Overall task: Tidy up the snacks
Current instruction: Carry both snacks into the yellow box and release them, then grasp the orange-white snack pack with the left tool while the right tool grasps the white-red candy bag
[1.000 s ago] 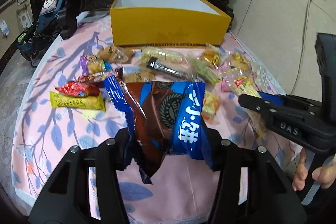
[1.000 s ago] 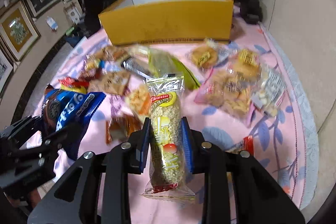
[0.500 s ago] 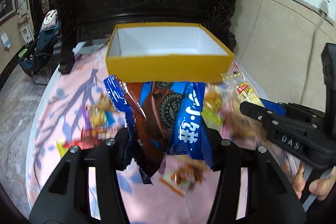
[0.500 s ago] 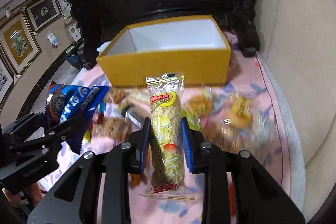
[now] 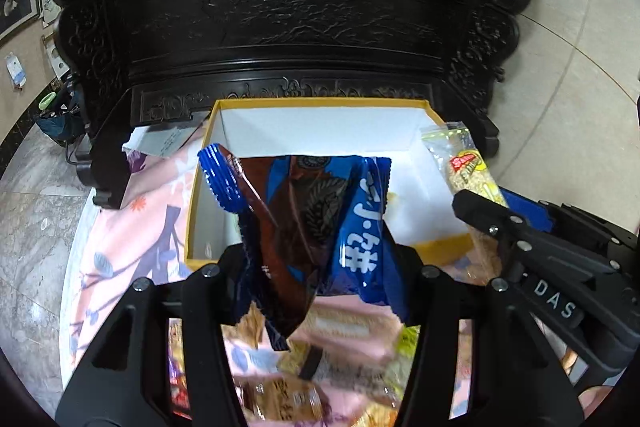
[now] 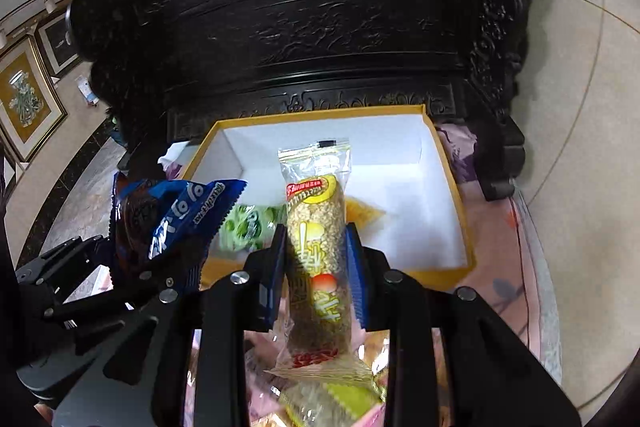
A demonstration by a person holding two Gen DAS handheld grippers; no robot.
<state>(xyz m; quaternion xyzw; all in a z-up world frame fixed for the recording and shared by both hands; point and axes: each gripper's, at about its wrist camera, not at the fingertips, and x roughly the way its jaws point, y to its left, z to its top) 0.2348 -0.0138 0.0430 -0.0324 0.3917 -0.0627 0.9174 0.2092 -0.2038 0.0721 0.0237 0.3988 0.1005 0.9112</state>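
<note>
Both carry over the yellow box (image 6: 452, 187): left hand-held gripper (image 5: 316, 267) pinching the blue cookie pack (image 5: 316, 219), right hand-held gripper (image 6: 318, 275) pinching the grain bar (image 6: 318, 247); next, lower inside and release.

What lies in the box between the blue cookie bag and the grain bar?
In the right wrist view, a green snack packet lies in the yellow box between the blue cookie bag and grain bar.

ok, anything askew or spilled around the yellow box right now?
Nothing stands out. The yellow box sits upright with two packets inside; the blue cookie pack and the grain bar are gripped cleanly, no tears or spills visible.
</note>
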